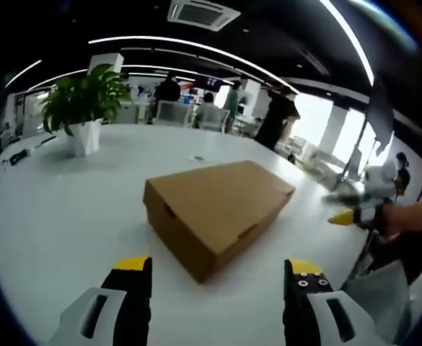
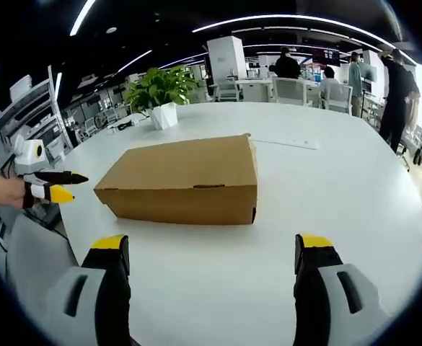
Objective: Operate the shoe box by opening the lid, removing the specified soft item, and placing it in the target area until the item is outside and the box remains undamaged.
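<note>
Two tools are wide open and hold nothing: the left tool and the right tool. Both hang over the big round white table. Between them sits the brown cardboard shoe box with its lid shut. A green plant in a white pot stands far behind.

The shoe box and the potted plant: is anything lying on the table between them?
Just bare white table lies between the shoe box and the potted plant, as the right gripper view shows.
</note>
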Motion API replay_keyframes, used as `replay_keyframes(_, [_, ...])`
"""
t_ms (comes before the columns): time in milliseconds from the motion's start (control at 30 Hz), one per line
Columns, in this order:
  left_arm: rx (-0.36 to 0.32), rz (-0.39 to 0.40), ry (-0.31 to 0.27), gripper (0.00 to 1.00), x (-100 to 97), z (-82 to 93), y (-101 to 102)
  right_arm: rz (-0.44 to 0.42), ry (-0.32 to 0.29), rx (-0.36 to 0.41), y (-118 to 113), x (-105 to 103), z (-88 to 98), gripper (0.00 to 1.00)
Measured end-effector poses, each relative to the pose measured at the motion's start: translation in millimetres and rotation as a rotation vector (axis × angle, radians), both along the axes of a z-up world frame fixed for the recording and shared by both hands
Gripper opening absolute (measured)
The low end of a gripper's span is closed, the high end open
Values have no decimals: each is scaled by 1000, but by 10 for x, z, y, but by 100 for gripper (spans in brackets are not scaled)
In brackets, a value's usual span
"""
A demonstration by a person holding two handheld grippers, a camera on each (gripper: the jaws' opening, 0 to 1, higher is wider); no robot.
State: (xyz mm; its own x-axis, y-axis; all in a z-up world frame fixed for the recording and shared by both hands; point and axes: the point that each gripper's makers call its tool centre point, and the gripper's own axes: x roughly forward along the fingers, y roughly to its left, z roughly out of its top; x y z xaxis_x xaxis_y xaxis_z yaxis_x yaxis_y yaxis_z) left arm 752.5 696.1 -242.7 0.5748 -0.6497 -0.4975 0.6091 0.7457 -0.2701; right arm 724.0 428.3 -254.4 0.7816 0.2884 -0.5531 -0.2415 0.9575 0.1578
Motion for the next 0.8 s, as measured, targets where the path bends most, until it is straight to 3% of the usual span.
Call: replay_keyframes(800, [26, -19, 19, 73, 129, -257, -193, 72, 5, -16, -38, 384, -190, 89])
